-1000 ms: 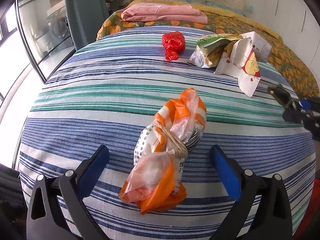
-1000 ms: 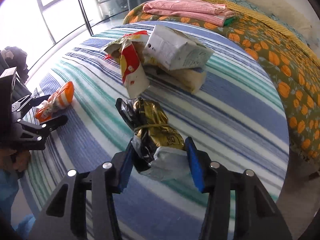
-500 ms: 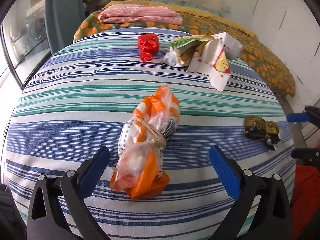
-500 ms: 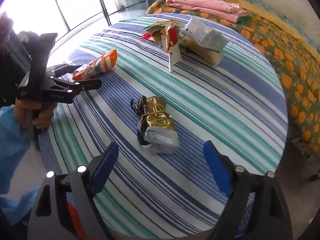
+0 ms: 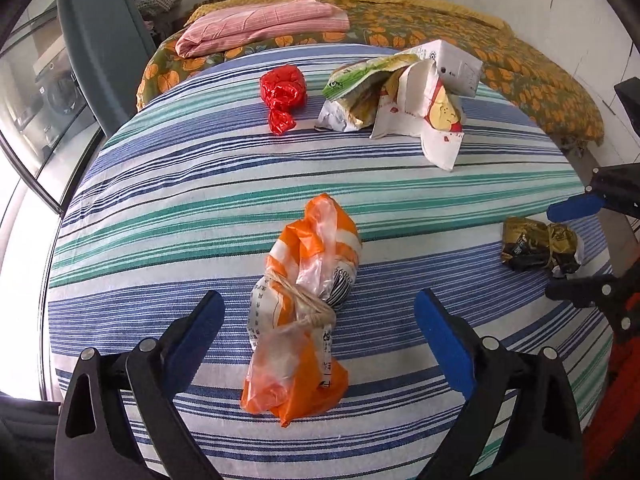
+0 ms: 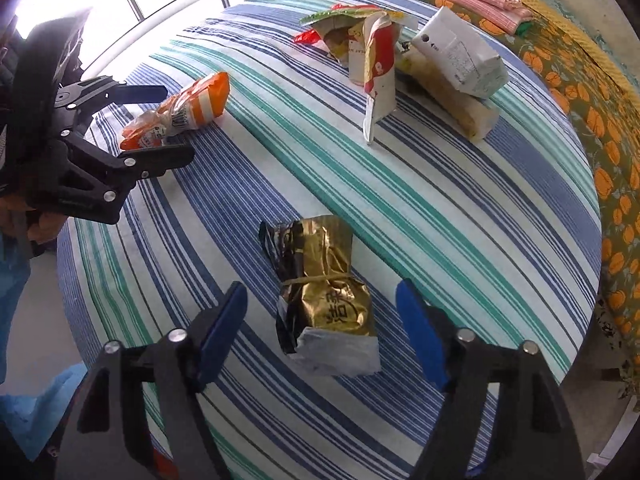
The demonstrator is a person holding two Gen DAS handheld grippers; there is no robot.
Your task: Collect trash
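Released gold packet (image 6: 326, 300) between closing right gripper (image 6: 320, 328) pads, seemingly untouched

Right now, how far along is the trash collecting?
Nothing looks collected: no bin or bag shows. Neither tool holds anything. The left tool is open around the orange bag; the right tool, jaws just closing, brackets the gold wrapper. Red wrapper and cartons remain.

- I see a striped blue, green and white bedsheet (image 5: 160, 208).
- Folded pink cloth (image 5: 256, 24) lies on the orange-flowered quilt (image 5: 532, 80) beyond.
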